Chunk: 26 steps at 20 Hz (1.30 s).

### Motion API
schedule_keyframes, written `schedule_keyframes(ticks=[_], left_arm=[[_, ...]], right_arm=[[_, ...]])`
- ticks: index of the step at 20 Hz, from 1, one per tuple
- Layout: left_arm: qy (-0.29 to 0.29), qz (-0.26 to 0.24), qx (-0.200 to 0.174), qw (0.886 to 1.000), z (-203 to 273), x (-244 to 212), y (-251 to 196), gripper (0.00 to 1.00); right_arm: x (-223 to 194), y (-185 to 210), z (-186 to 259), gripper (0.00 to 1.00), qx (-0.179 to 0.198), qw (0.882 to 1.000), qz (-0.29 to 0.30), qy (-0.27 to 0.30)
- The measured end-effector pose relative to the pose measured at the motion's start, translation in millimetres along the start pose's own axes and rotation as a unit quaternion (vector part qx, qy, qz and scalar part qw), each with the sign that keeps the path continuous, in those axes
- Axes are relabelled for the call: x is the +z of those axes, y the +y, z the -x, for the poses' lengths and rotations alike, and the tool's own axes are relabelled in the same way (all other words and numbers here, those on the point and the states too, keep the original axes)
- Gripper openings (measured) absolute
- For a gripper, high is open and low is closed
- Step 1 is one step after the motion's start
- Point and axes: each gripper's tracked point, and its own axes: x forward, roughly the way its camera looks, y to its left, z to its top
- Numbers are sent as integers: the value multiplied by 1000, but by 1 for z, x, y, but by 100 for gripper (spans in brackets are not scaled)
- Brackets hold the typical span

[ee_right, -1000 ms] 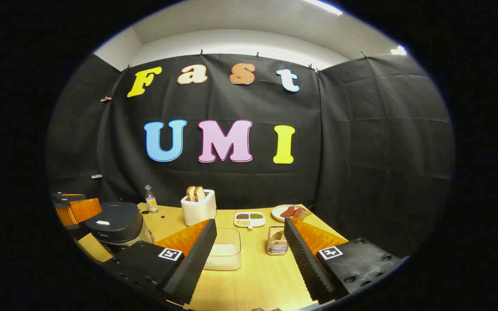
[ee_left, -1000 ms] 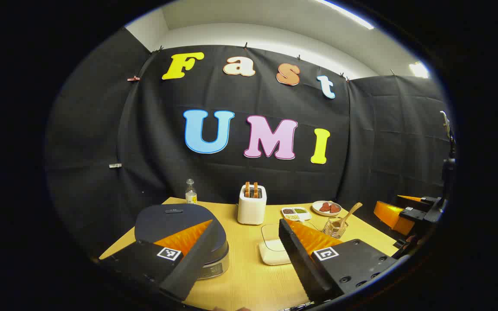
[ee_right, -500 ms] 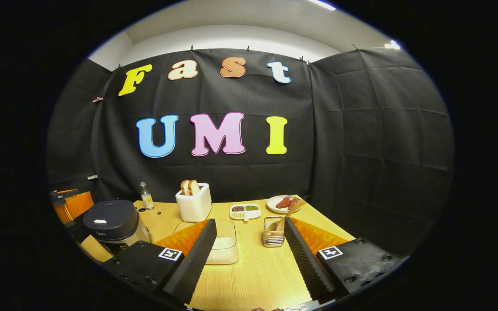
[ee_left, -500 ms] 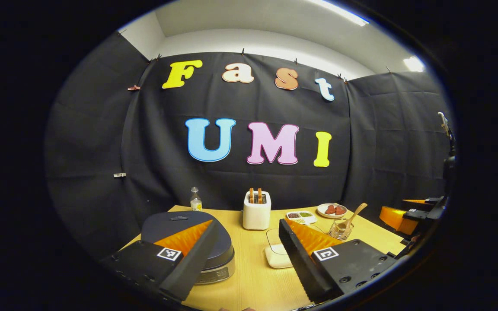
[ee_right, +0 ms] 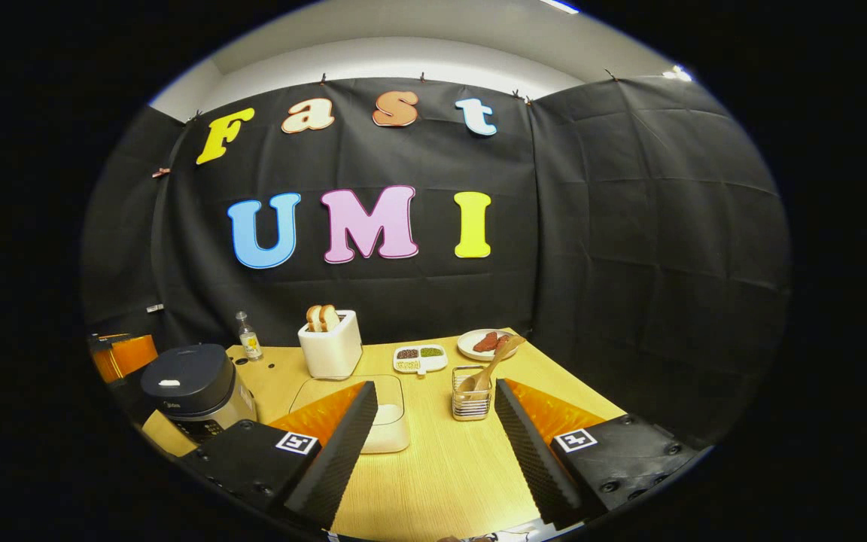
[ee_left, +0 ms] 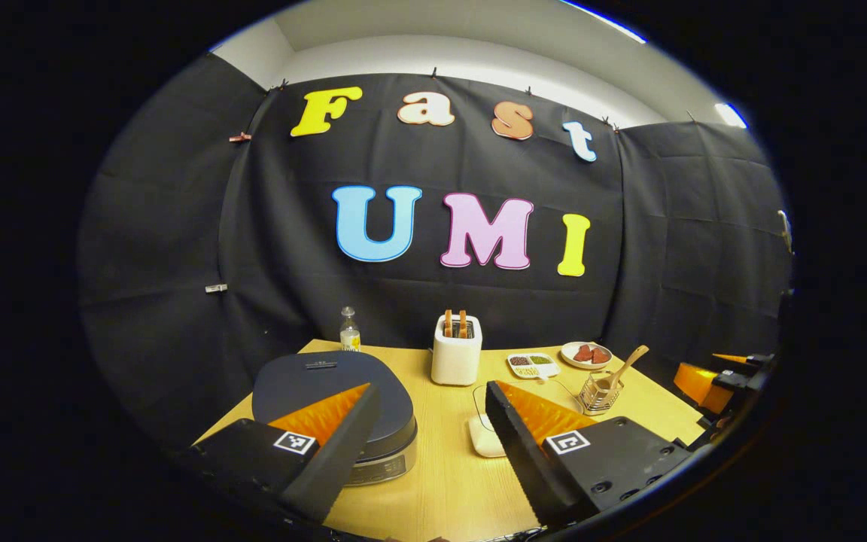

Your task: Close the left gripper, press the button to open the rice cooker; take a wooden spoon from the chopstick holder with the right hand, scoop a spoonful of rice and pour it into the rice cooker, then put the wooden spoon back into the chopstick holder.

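Left gripper [ee_left: 424, 421]: lower centre of the left gripper view, jaws wide apart, holding nothing, above the worktop [ee_left: 441, 489].
Right gripper [ee_right: 433, 418]: lower centre of the right gripper view, jaws wide apart, holding nothing.
Rice cooker [ee_left: 332, 384]: lower left of the left gripper view, lid down, partly behind the left finger; button not made out.
Chopstick holder [ee_right: 471, 393]: centre, just left of the right finger.
Wooden spoon [ee_right: 495, 364]: standing tilted in the holder.
Rice container [ee_right: 388, 414]: clear tub, contents probably rice, beside the holder.
Toaster [ee_right: 330, 346]: behind, near the wall.
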Motion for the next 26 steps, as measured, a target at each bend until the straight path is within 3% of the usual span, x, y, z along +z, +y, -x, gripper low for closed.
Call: schedule_keyframes(ticks=[8, 10, 15, 16, 17, 20, 26], left_arm=[[22, -27, 8, 999, -28, 14, 42, 94], [36, -31, 8, 999, -37, 13, 55, 84], [107, -23, -28, 994, -59, -15, 69, 42], [118, -15, -31, 992, -63, -20, 72, 40], [130, -10, -28, 991, -65, -26, 77, 27], [153, 10, -8, 988, -74, -39, 100, 9], [207, 50, 0, 977, -80, -76, 113, 6]], right_arm=[[-3, 3, 0, 98, 3, 1000, -5, 7], [-5, 2, 1, 98, 4, 1000, -2, 8], [2, -1, -14, 98, 9, 1000, 17, -7], [6, -1, -19, 98, 7, 1000, 18, -10], [14, -2, -23, 98, 5, 1000, 18, -18], [30, -1, -27, 98, -2, 999, 14, -34], [19, -6, -26, 98, 4, 999, 41, -17]])
